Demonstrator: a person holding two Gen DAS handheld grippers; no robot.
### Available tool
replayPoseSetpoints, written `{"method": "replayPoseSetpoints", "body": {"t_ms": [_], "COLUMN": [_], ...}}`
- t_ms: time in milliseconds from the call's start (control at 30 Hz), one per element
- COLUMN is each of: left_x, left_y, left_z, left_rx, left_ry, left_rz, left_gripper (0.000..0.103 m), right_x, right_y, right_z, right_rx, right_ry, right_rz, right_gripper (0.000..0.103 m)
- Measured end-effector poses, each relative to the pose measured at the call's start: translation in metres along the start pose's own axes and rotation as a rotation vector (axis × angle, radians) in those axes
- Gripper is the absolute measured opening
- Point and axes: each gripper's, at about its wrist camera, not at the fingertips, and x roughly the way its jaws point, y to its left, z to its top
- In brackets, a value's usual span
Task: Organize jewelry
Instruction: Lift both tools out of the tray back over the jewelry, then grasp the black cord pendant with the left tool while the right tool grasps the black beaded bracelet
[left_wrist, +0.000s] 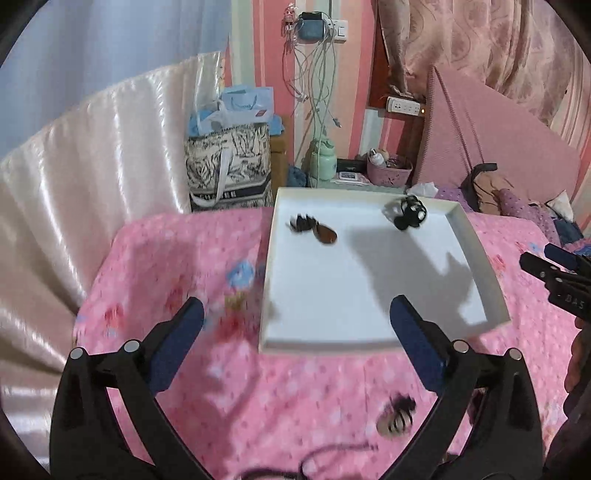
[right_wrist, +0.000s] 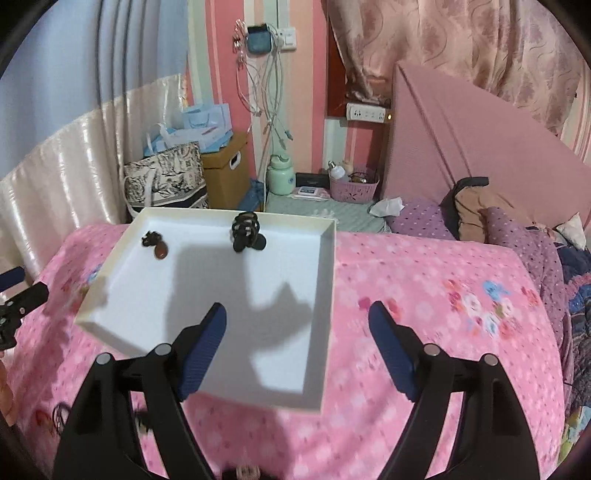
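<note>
A white shallow box (left_wrist: 476, 254) (right_wrist: 328, 266) lies on the pink floral bedspread. In it are a brown hair clip (left_wrist: 314, 229) (right_wrist: 157, 244) at the far left and a black claw clip (left_wrist: 408, 212) (right_wrist: 245, 230) near the far rim. Another dark hair clip (left_wrist: 397, 415) lies on the bedspread in front of the box, with a dark cord (left_wrist: 325, 456) near it. My left gripper (left_wrist: 297, 314) is open and empty above the box's near left corner. My right gripper (right_wrist: 297, 319) is open and empty over the box's near right part.
The right gripper shows at the right edge of the left wrist view (left_wrist: 557, 277). Beyond the bed stand a patterned tote bag (right_wrist: 166, 184), a cardboard box (right_wrist: 225, 173), a green bottle (right_wrist: 280, 175) and a pink basket (right_wrist: 352, 190). Pillows (right_wrist: 476, 210) lie at the right.
</note>
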Motion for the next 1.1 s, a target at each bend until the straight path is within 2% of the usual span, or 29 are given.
{"method": "replayPoseSetpoints", "body": {"t_ms": [200, 367, 500, 567, 700, 800, 967, 1100], "left_x": [-0.024, -0.037, -0.042, -0.036, -0.023, -0.012, 0.007, 0.024], "left_y": [0.006, -0.010, -0.025, -0.030, -0.041, -0.046, -0.053, -0.058], "left_z": [-0.024, -0.042, -0.058, -0.066, -0.082, -0.093, -0.103, -0.108], "left_rx": [-0.043, -0.017, -0.014, -0.016, 0.020, 0.018, 0.024, 0.058], "left_ry": [0.006, 0.011, 0.027, 0.057, 0.078, 0.105, 0.129, 0.145], "left_rz": [-0.004, -0.004, -0.039, -0.053, 0.000, -0.048, -0.074, -0.040], "left_gripper": [0.100, 0.100, 0.100, 0.100, 0.100, 0.100, 0.100, 0.100], "right_x": [-0.034, -0.042, -0.044, -0.044, -0.037, -0.029, -0.010, -0.003], "right_y": [-0.014, -0.017, -0.015, -0.014, -0.013, -0.015, -0.026, -0.027], "right_z": [-0.028, -0.053, -0.073, -0.082, -0.102, -0.113, -0.125, -0.131], "right_rx": [0.010, 0.022, 0.023, 0.017, -0.012, -0.015, 0.019, 0.001], "right_ry": [-0.001, 0.032, 0.060, 0.077, 0.111, 0.135, 0.184, 0.200], "right_rz": [-0.004, 0.005, -0.006, -0.007, -0.008, -0.003, 0.020, -0.008], "right_gripper": [0.080, 0.081, 0.081, 0.081, 0.081, 0.081, 0.081, 0.081]}}
